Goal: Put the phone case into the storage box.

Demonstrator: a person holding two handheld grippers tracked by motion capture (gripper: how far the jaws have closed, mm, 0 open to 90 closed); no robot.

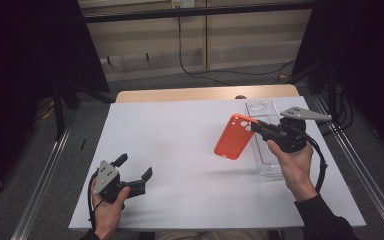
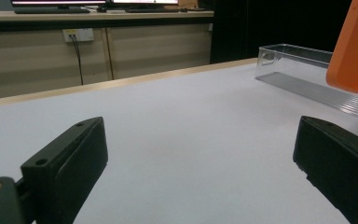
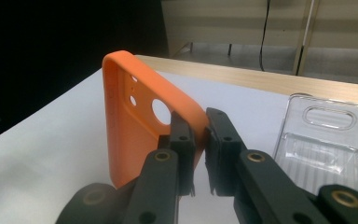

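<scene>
An orange phone case (image 1: 234,136) hangs above the white table, pinched at its top corner by my right gripper (image 1: 258,127), which is shut on it. In the right gripper view the case (image 3: 135,126) stands on edge with its camera holes showing, and the jaws clamp its rim (image 3: 199,135). A clear plastic phone case (image 1: 265,137) lies flat on the table just right of the orange one, seen also as the clear case (image 3: 328,149) and the clear case (image 2: 307,77). My left gripper (image 1: 134,167) rests low at the front left, open, nothing between its jaws (image 2: 200,163).
The white table sheet (image 1: 180,150) has a wooden strip (image 1: 205,93) along its far edge. Metal rails (image 1: 40,185) run along both sides of the table. Cabinets and hanging cables (image 1: 180,45) stand behind it.
</scene>
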